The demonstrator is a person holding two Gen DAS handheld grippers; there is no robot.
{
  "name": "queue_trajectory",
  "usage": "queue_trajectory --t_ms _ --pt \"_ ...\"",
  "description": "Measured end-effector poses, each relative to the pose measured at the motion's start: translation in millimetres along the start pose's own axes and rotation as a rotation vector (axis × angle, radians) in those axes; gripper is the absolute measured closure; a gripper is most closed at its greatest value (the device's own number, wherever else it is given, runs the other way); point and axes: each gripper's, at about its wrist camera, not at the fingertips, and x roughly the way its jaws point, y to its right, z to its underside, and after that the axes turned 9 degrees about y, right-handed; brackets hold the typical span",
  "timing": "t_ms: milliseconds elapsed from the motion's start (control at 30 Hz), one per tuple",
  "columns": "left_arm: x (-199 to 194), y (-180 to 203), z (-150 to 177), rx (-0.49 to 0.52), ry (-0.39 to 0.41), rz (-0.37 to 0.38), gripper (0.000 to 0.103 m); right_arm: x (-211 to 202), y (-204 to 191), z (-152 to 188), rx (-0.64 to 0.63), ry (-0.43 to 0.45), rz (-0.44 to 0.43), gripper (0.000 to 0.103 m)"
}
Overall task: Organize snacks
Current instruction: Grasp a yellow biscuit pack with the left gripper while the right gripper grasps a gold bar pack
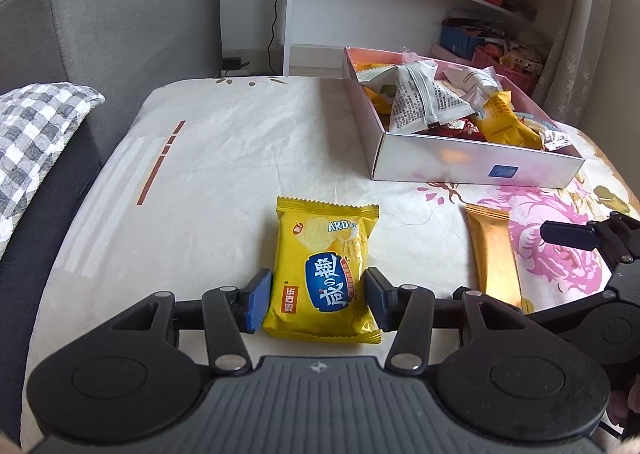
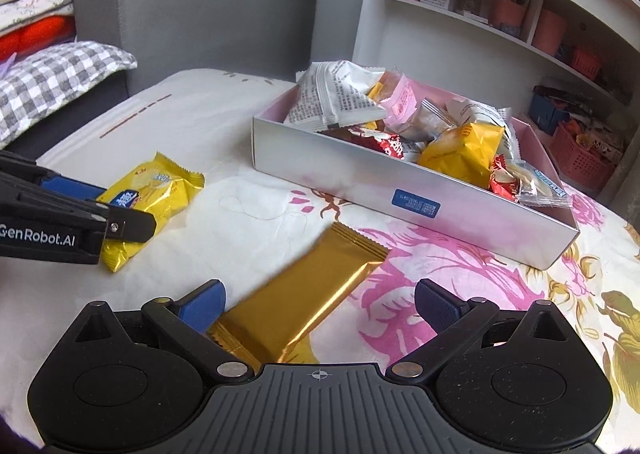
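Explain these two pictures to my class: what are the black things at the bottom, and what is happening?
Each black thing is a hand-held tool with two fingers and a camera looking along them. One picture is from the left tool, the other from the right tool. Both work over a flowered cloth. The left one has its pads against a yellow packet. The right one is open, a gold bar lying between its fingers, not gripped. A box behind holds more snacks.

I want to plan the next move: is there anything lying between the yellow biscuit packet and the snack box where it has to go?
Nothing visible does. The tablecloth between the yellow biscuit packet and the snack box is bare. The gold wrapper lies off to the side, by the right gripper.
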Motion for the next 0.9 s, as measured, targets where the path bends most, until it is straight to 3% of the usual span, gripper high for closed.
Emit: queue_trajectory --t_ms 333,600,767,900 --pt "1 1 5 0.056 -0.005 0.020 0.049 -15 41 15 -0.012 -0.014 -0.008 0.001" --pt "4 8 10 0.122 0.029 0.042 0.042 -10 43 16 0.018 -0.016 -0.104 0.001" --pt "4 9 11 0.134 0.040 0.043 0.042 -2 39 12 0.026 0.005 -0.120 0.002" --pt "4 11 10 0.132 0.046 0.052 0.050 0 38 11 0.029 0.016 -0.117 0.005"
